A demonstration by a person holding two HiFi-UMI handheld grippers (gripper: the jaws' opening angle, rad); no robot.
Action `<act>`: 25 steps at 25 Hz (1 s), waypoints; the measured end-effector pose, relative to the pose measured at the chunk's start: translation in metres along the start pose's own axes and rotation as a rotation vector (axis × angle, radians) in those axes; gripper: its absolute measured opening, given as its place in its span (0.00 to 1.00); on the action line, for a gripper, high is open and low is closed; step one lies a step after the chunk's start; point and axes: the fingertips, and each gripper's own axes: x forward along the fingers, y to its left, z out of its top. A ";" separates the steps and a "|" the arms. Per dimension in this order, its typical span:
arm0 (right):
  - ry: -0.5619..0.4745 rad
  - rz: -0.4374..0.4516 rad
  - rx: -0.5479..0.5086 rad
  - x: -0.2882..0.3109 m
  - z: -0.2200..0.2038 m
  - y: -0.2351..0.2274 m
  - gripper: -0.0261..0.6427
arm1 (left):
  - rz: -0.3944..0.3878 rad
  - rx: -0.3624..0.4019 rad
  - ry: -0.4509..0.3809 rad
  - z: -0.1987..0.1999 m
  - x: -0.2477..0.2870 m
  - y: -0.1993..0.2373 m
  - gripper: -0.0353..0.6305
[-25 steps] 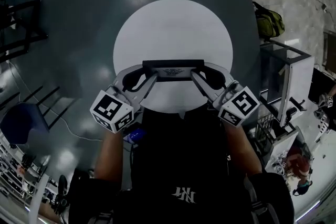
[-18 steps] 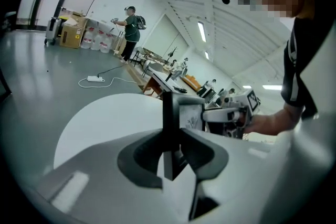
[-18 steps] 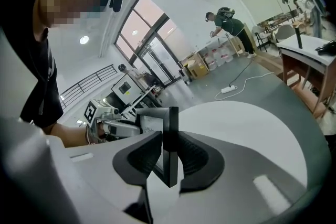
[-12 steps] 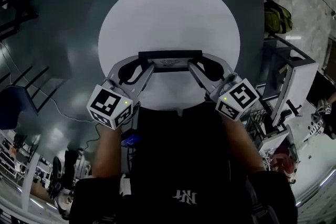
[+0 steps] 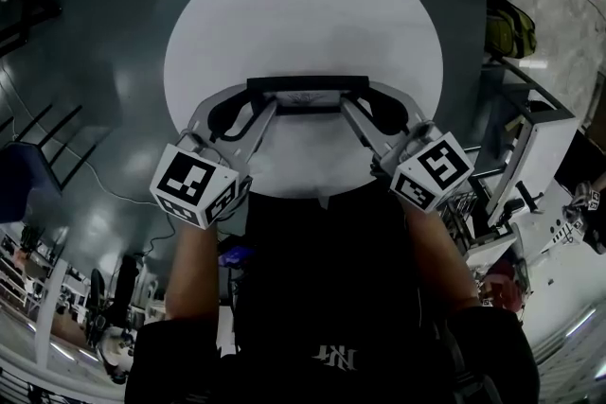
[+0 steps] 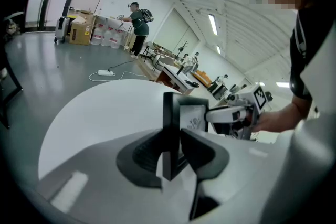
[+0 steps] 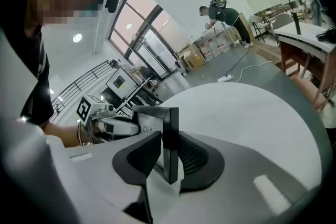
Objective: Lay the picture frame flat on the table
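**Two-handed carry of the frame, before set-down.** We hold the picture frame (image 5: 308, 84) upright over the round white table (image 5: 303, 5). The left gripper (image 6: 173, 152) clamps the frame's left side bar between its pads, though its jaws have just been easing a little wider. The right gripper (image 7: 169, 157) clamps the opposite side bar at a middling spread. The frame spans the gap between the two grippers with its picture face turned toward us, and the table lies below and ahead of both. We cannot tell whether the lower edge touches the table yet.

We judge the step in hand to be the set-down. To do it well:
- We bring the lower edge to the table first.
- We keep both grippers level with each other so the frame does not twist.
- We tip the top away evenly.
- We release only once the back rests flat, away from the table's near rim.
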 end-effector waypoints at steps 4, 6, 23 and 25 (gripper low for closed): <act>0.008 0.001 -0.003 0.000 -0.003 -0.004 0.16 | 0.012 0.004 0.003 -0.003 0.004 -0.001 0.22; 0.012 0.001 -0.004 0.003 -0.003 -0.006 0.16 | 0.018 0.002 0.002 -0.004 0.006 0.002 0.22; 0.031 -0.044 -0.138 0.017 -0.005 -0.020 0.20 | 0.106 0.003 -0.021 -0.013 0.019 0.018 0.24; 0.034 -0.054 -0.141 0.021 -0.005 -0.022 0.21 | 0.127 0.027 -0.021 -0.011 0.020 0.022 0.25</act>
